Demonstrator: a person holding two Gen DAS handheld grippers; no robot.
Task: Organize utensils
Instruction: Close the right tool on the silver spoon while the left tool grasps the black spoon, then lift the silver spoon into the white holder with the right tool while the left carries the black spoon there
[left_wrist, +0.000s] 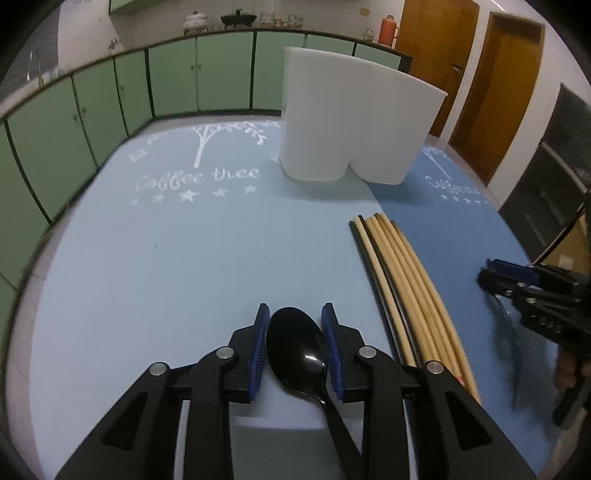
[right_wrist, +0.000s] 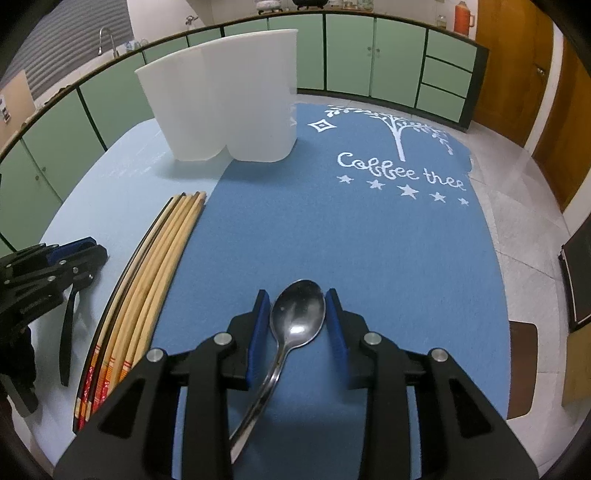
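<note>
Low in both frames, left gripper (left_wrist: 295, 347) brackets black spoon (left_wrist: 295, 347), right gripper (right_wrist: 298, 317) brackets metal spoon (right_wrist: 297, 314), jaws open around bowls, so close squarely, lift level toward white holder (left_wrist: 354, 122), avoid chopsticks (left_wrist: 402, 280).

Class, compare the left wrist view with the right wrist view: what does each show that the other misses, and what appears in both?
Only the left wrist view shows the black spoon's bowl between the left gripper fingers. Only the right wrist view shows the metal spoon between the right gripper fingers. Both show the white utensil holder and the bundle of chopsticks on the blue mats.
</note>
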